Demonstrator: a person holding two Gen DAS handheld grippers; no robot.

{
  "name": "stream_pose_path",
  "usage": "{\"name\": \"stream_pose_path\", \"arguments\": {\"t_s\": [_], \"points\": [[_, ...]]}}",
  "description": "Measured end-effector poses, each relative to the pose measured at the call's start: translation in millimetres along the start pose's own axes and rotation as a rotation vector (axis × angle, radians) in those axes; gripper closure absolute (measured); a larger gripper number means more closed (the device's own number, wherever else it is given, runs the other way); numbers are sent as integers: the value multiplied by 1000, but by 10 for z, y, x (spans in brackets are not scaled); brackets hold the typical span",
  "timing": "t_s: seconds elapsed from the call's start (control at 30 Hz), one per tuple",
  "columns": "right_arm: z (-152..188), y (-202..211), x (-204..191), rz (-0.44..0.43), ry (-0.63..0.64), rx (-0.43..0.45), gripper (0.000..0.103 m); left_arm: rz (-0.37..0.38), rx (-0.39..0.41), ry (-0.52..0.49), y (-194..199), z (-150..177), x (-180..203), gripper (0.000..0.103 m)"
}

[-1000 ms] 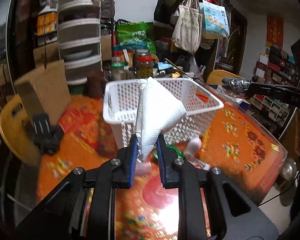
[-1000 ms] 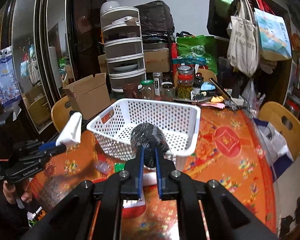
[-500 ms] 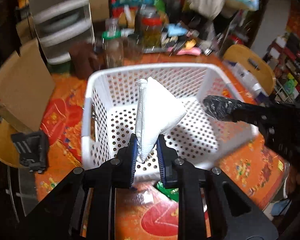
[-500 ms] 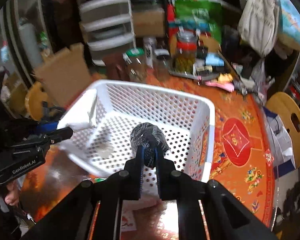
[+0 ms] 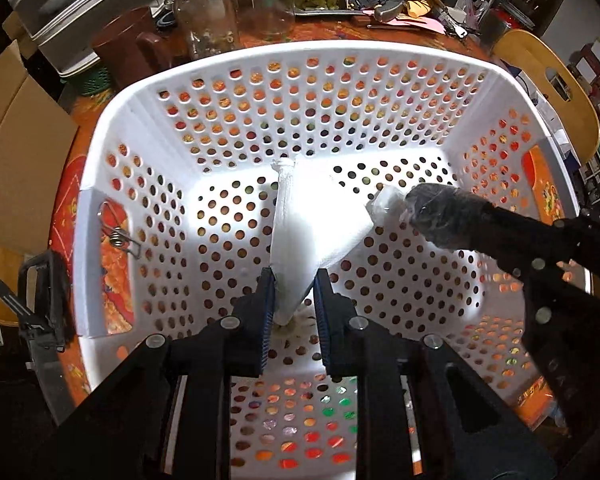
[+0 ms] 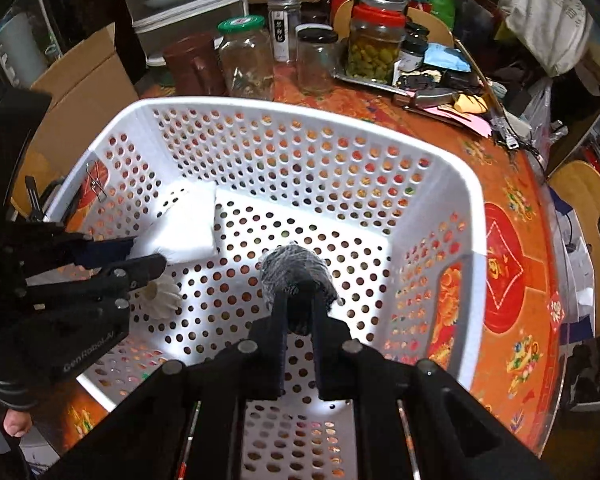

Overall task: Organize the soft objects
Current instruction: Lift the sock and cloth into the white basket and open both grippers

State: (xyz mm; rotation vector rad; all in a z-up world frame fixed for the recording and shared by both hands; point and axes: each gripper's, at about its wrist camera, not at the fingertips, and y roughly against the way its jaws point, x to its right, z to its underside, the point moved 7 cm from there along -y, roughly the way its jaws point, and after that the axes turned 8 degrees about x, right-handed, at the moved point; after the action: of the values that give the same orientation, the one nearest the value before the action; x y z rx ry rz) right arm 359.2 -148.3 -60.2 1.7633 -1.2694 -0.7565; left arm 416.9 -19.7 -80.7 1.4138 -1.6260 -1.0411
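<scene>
- One round table (image 6: 512, 184) with an orange and red cloth holds everything.
- One big white basket (image 5: 476, 72) full of round holes sits on the table. A second ago the left camera saw it from the side; now both cameras look down into it.
- Two black claws are inside the basket now. Before, they were outside it.
- The left claw (image 5: 294, 308) pinches one folded white cloth (image 5: 312, 232) tight. In the right camera the cloth (image 6: 180, 228) is at about 9 o'clock in the basket, near the left wall.
- The right claw (image 6: 300, 316) squeezes one dark ball wrapped in clear plastic (image 6: 296, 276) over the middle of the basket floor. In the left camera that ball (image 5: 440, 216) is at 3 o'clock, just beside the cloth's corner.
- One small white frilly thing (image 6: 164, 296) lies on the basket floor under the left claw.
- One metal clip (image 5: 118, 232) hangs on the basket's rim at 9 o'clock.
- About five glass jars stand behind the basket at 12 o'clock. One jar (image 6: 374, 40) with a red lid has green bits inside. One jar (image 6: 246, 52) with a green lid looks nearly empty.
</scene>
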Motion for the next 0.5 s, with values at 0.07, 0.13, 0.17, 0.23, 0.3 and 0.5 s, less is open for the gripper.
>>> {"name": "stream_pose_path", "arguments": {"t_s": [0.07, 0.13, 0.17, 0.23, 0.3, 0.5], "points": [[10, -45, 5, -1, -3, -10, 94, 0, -2, 1, -26, 0, -7, 85], [24, -62, 5, -2, 0, -10, 94, 11, -2, 15, -43, 0, 1, 85], [27, -71, 10, -10, -8, -10, 93, 19, 1, 20, -38, -3, 7, 81], [27, -71, 18, -22, -20, -6, 92, 38, 5, 34, -31, 4, 25, 74], [16, -39, 42, -26, -36, 9, 91, 31, 22, 26, -3, 2, 44, 65], [-8, 342, 82, -22, -43, 118, 27, -17, 200, 6, 555, -4, 27, 40]]}}
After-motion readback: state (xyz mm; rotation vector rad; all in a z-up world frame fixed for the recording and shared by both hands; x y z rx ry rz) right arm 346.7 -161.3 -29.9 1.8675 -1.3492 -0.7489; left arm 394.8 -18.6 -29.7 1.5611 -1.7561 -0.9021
